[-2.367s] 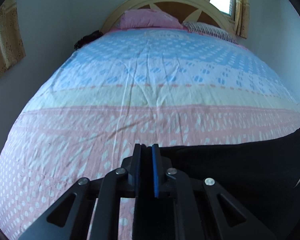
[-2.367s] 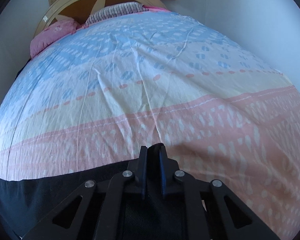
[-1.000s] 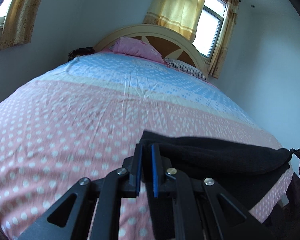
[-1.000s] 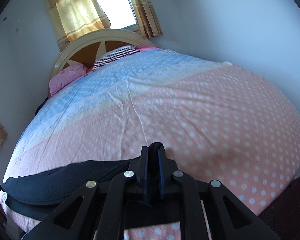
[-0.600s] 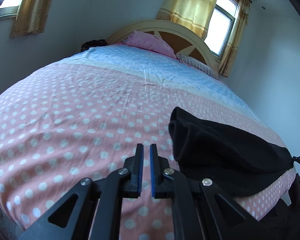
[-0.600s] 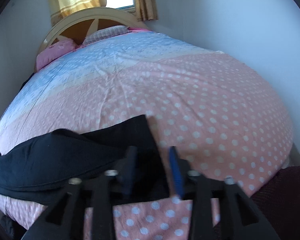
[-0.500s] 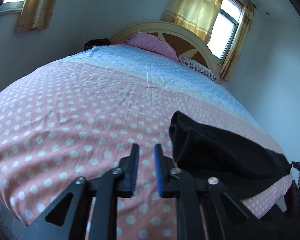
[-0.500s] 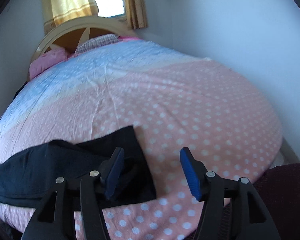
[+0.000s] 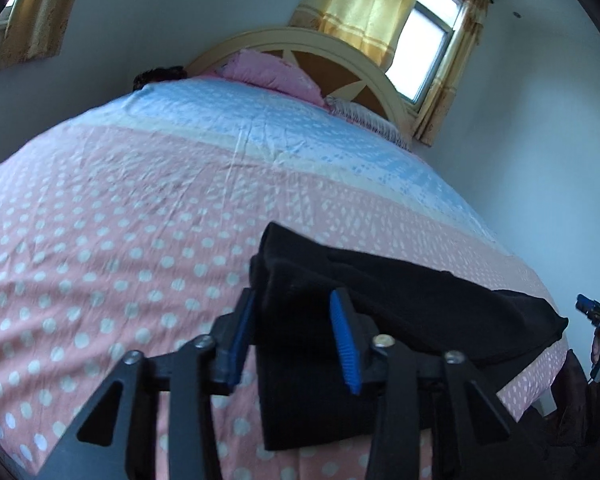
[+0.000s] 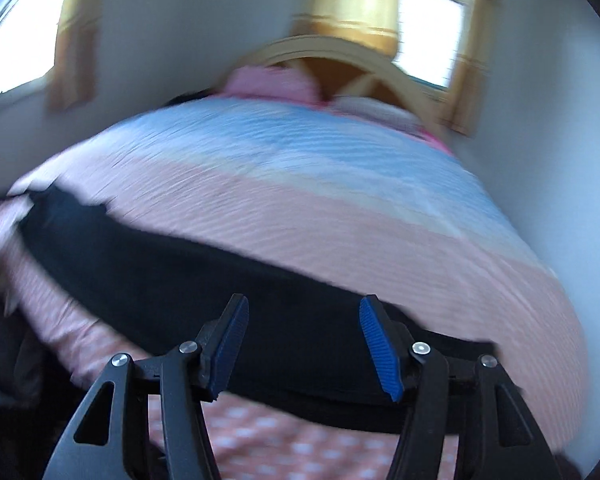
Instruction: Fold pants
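Black pants (image 9: 400, 300) lie folded in a long band across the foot end of the bed (image 9: 120, 220), on the pink polka-dot part of the bedspread; one end sits doubled over. Left claw (image 9: 296, 340): blue pads parted, straddling that folded end, gripping nothing. Right claw (image 10: 308, 344): spread wide over the band's middle, empty, view motion-blurred; beyond, pink pillow (image 9: 272, 74), arched headboard (image 9: 340, 46), yellow curtains (image 9: 368, 4).
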`<action>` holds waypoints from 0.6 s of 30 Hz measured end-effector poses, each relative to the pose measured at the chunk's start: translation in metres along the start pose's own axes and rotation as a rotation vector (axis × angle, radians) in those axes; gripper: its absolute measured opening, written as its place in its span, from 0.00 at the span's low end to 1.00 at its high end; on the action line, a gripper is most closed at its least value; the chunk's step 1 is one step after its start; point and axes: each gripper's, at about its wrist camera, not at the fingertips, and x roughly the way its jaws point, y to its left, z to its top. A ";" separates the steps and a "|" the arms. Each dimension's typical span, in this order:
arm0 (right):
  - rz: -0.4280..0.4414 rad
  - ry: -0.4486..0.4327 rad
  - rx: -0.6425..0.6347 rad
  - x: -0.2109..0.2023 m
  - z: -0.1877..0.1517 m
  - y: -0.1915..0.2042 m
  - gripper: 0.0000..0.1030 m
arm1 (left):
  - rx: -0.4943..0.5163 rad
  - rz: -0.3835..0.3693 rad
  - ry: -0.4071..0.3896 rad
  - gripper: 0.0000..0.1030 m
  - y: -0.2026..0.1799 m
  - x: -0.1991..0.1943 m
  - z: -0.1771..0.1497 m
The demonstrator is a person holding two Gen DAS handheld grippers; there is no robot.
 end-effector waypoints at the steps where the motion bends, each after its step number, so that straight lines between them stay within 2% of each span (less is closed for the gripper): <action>1: 0.048 0.011 -0.064 0.009 0.003 0.026 0.58 | 0.020 -0.004 -0.011 0.22 -0.003 -0.003 0.003; 2: 0.101 0.024 -0.126 0.020 0.004 0.052 0.58 | 0.031 -0.012 -0.011 0.14 -0.005 -0.004 0.004; 6: 0.200 0.061 -0.289 0.057 0.006 0.123 0.58 | 0.050 -0.024 0.006 0.09 -0.006 -0.001 0.009; 8: 0.241 0.083 -0.330 0.069 0.007 0.149 0.58 | 0.054 -0.040 0.001 0.07 -0.006 -0.001 0.010; 11: 0.251 0.114 -0.341 0.087 0.013 0.162 0.57 | 0.057 -0.054 -0.008 0.06 -0.006 -0.003 0.009; 14: 0.268 0.136 -0.341 0.095 0.012 0.166 0.45 | 0.056 -0.071 -0.015 0.06 -0.005 -0.006 0.009; 18: 0.268 0.152 -0.374 0.097 0.010 0.171 0.37 | 0.048 -0.066 -0.018 0.06 -0.004 -0.005 0.006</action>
